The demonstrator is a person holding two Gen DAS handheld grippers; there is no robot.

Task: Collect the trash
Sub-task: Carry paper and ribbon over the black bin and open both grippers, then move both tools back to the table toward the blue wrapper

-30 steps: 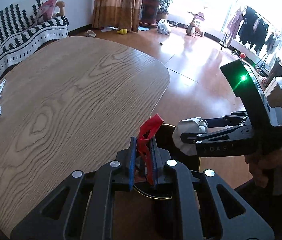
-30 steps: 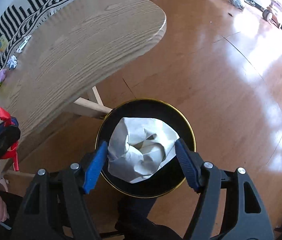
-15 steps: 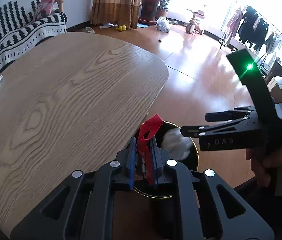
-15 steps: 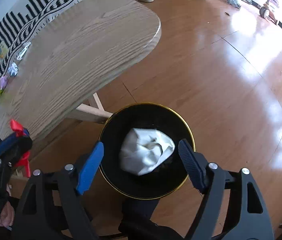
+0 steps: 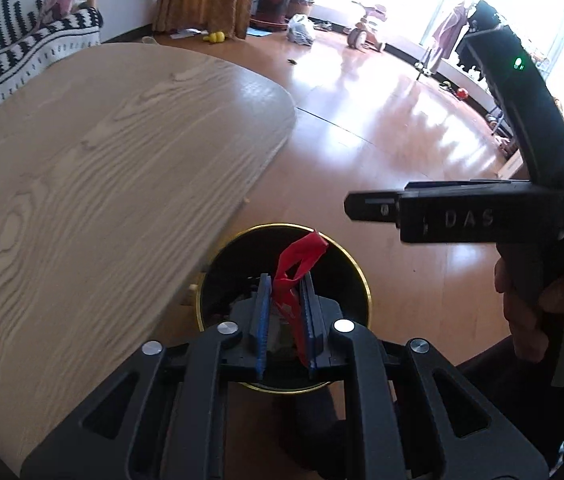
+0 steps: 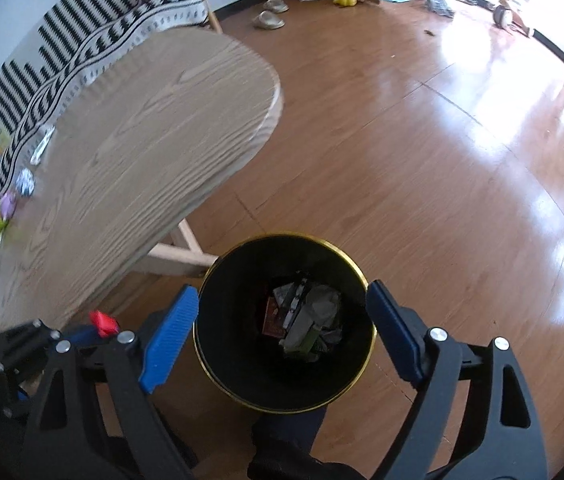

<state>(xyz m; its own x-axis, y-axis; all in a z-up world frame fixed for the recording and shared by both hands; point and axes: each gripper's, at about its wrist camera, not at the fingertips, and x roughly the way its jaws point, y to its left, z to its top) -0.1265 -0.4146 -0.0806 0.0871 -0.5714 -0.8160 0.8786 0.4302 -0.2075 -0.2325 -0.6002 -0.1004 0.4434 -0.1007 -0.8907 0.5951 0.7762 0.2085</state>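
Note:
A black round bin with a gold rim (image 6: 356,272) (image 5: 364,280) stands on the floor beside the wooden table (image 6: 130,168). My left gripper (image 5: 285,292) hangs over the bin's mouth, shut on a red wrapper (image 5: 300,258). My right gripper (image 6: 282,312) is above the bin too, its jaws still opening wide with nothing between them. A crumpled white paper (image 6: 316,308) lies at the bin's bottom among other trash. In the right wrist view the left gripper and its red wrapper (image 6: 102,322) show at lower left.
Several small wrappers (image 6: 24,182) lie on the table's far left edge. A striped sofa (image 6: 82,32) stands behind the table. Slippers (image 6: 268,20), a bag (image 5: 300,30) and a tricycle (image 5: 364,30) sit on the wooden floor. A hand (image 5: 542,300) holds the right gripper.
The right gripper opened and let the white paper fall into the bin, then rose. The left gripper moved over the bin's mouth with the red wrapper.

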